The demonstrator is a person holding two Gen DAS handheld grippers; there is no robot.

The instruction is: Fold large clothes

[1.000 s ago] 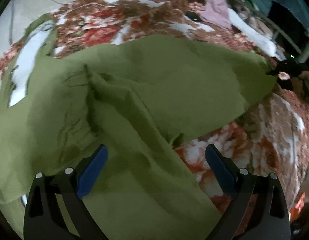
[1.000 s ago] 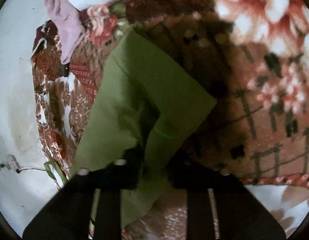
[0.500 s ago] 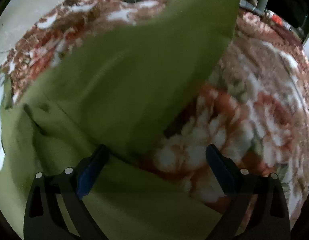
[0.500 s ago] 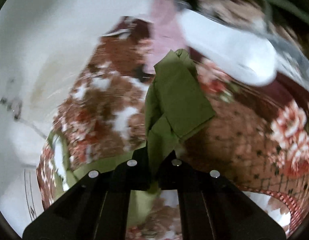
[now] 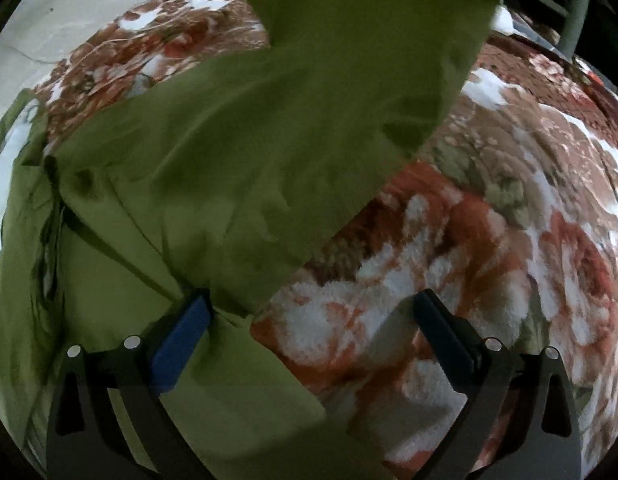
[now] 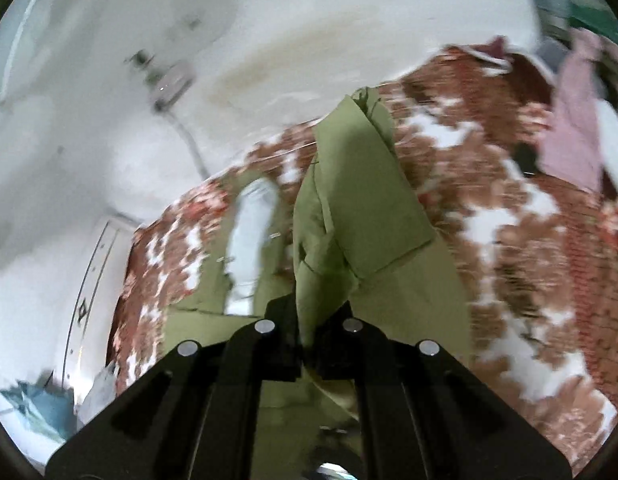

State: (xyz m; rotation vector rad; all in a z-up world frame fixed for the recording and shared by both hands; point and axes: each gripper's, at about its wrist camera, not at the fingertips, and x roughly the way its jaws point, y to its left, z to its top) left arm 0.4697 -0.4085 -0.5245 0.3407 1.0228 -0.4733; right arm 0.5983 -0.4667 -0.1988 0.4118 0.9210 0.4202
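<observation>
A large olive-green garment (image 5: 237, 152) lies spread on a floral blanket (image 5: 509, 248), with one end drawn up out of the top of the left wrist view. My left gripper (image 5: 309, 320) hovers low over the garment's near edge, open, its blue-padded left finger (image 5: 181, 340) against the cloth and its right finger (image 5: 445, 340) over bare blanket. In the right wrist view my right gripper (image 6: 321, 316) is shut on a fold of the green garment (image 6: 357, 200), which hangs lifted in front of it above the bed.
The red, brown and white floral blanket (image 6: 529, 260) covers the bed. A pink cloth (image 6: 573, 128) and other laundry lie at the far end. A white wall (image 6: 189, 40) runs along the bed's side. A metal rail (image 5: 573, 16) stands at top right.
The right gripper has swung up and rolled with the green fold in it, lifting that end off the blanket. The left gripper has dropped closer to the garment's near edge.
</observation>
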